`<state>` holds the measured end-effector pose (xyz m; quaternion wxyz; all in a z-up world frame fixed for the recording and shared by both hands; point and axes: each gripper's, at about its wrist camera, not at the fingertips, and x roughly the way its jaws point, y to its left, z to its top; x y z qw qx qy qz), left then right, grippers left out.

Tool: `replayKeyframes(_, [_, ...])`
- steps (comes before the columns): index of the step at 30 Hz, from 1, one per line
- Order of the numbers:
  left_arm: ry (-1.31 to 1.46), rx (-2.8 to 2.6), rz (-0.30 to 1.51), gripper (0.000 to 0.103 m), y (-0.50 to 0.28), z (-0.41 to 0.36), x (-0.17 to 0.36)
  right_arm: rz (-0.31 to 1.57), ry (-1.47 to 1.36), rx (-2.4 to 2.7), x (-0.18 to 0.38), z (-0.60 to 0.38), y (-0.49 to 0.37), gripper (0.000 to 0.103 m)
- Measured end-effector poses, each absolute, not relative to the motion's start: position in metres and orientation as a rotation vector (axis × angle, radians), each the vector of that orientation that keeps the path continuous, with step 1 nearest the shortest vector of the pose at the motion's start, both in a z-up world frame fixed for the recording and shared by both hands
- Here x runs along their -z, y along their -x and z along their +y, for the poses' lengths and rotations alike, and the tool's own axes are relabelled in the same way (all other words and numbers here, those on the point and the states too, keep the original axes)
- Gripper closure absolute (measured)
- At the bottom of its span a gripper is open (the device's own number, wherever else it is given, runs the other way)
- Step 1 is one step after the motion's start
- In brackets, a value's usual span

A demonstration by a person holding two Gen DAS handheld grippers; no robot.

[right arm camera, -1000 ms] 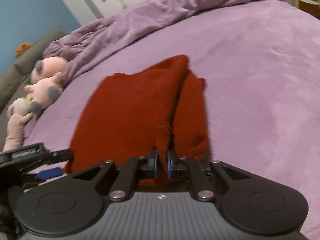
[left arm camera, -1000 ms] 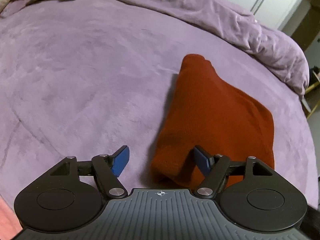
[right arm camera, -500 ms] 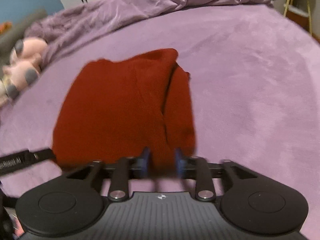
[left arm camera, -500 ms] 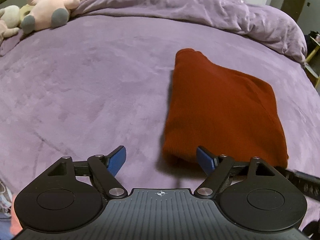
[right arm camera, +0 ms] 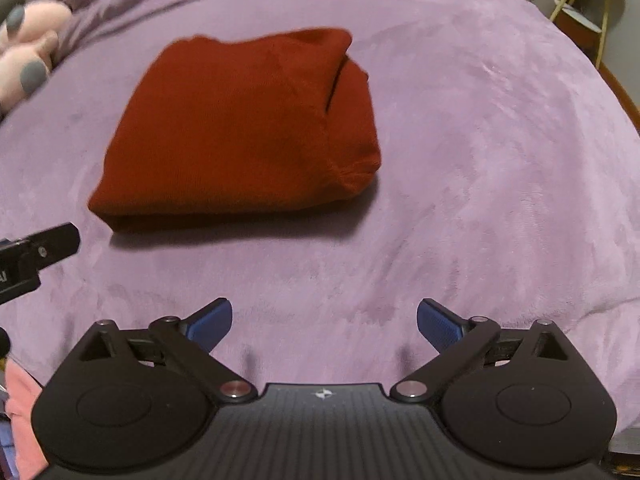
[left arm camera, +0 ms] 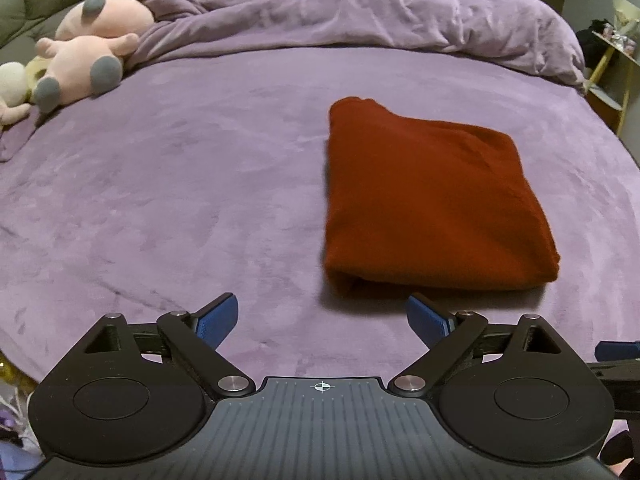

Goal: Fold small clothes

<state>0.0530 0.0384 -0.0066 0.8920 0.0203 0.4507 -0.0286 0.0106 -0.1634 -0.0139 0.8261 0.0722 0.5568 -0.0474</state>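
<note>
A dark red knit garment (left arm camera: pixel 432 200) lies folded into a thick rectangle on the purple bed cover (left arm camera: pixel 180 184). In the right wrist view the same garment (right arm camera: pixel 240 128) shows a folded edge along its right side. My left gripper (left arm camera: pixel 322 316) hovers just short of the garment's near edge, jaws opening, nothing between them. My right gripper (right arm camera: pixel 324 320) hangs further back over bare cover, jaws opening wide, nothing between them. The right gripper's blue fingertip (left arm camera: pixel 616 350) shows at the left wrist view's right edge, and part of the left gripper (right arm camera: pixel 36 256) at the other view's left edge.
Pink and grey plush toys (left arm camera: pixel 88 60) lie at the far left. A bunched purple duvet (left arm camera: pixel 360 16) runs along the back of the bed. A yellow-legged shelf (left arm camera: pixel 616 64) stands off the bed's right side. Pink cloth (right arm camera: pixel 20 416) shows at the near left.
My right gripper has let go of the garment's near edge, opened wide and pulled back. My left gripper has backed off, risen and opened wider. The garment now lies flat.
</note>
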Motion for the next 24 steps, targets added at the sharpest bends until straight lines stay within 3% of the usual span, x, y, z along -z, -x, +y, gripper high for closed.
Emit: replayKeyframes(24, [-0.067, 0.020, 1.073, 0.008, -0.070, 0.037, 0.023, 1.224, -0.099, 0.168, 0.007, -0.151, -0.023, 0.004])
